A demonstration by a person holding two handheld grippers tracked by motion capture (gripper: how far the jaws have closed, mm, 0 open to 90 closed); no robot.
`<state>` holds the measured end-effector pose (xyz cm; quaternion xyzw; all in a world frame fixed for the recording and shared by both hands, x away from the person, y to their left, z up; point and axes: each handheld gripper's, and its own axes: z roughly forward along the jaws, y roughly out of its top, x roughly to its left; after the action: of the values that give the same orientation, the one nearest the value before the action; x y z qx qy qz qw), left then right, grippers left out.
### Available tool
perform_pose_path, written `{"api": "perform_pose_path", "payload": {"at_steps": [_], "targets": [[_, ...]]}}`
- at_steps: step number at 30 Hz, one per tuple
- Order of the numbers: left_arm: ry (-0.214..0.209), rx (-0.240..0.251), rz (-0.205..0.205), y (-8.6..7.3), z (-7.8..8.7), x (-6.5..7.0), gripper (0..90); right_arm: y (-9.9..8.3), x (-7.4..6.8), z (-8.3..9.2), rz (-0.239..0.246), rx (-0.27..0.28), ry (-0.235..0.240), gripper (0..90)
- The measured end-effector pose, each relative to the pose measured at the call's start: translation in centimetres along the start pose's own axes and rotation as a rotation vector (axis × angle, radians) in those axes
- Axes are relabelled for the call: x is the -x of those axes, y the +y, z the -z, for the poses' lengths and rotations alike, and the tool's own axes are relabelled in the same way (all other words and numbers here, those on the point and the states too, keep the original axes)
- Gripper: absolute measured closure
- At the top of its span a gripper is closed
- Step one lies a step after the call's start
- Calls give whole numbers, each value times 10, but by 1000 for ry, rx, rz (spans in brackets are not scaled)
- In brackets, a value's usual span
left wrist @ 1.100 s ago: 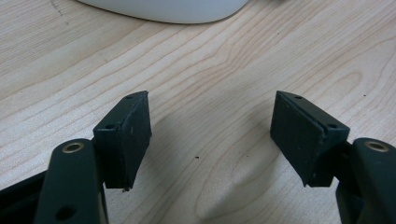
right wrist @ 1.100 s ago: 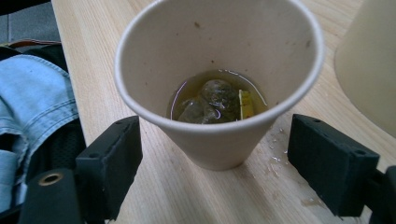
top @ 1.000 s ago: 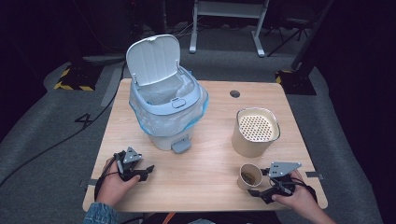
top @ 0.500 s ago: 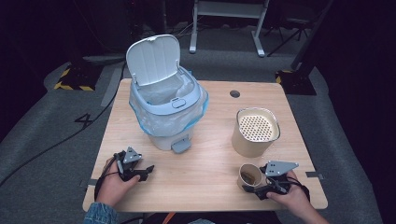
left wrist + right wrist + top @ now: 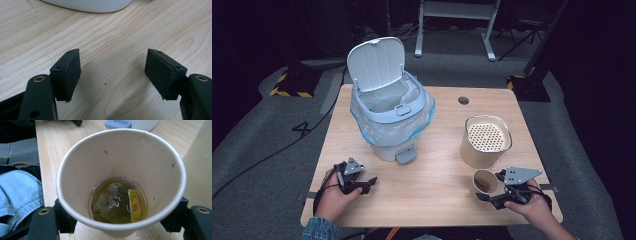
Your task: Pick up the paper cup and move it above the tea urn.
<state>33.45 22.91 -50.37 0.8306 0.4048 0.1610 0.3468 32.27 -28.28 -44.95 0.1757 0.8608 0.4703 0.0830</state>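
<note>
Since a second ago, the right gripper (image 5: 492, 196) has slid closer around the cup (image 5: 484, 182), which sits near the table's (image 5: 437, 200) front right, just before the canister (image 5: 486, 141). High view: the left gripper (image 5: 362, 181) rests before the open-lidded bin (image 5: 389, 110). Left gripper view: its jaws stand wide apart over bare wood. Right gripper view: the jaws grip the cup (image 5: 120, 182) on both sides; a teabag (image 5: 112, 202) lies in brown liquid.
</note>
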Motion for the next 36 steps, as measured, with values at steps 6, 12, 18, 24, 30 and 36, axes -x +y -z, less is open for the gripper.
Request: {"api": "perform_pose_path", "payload": {"at_steps": [6,12,18,24,30,36], "targets": [[1,0,0,0,0,0,295,16,6,12,14,14,7,302],[1,1,0,0,0,0,295,34,14,26,25,7,7,307],[1,1,0,0,0,0,295,52,22,41,63,-3,-18,312],[0,2,3,0,0,0,294,67,33,55,68,17,-39,313],[2,-1,0,0,0,0,294,79,46,64,69,33,-60,313],[2,0,2,0,0,0,294,90,61,70,75,46,-84,313]]}}
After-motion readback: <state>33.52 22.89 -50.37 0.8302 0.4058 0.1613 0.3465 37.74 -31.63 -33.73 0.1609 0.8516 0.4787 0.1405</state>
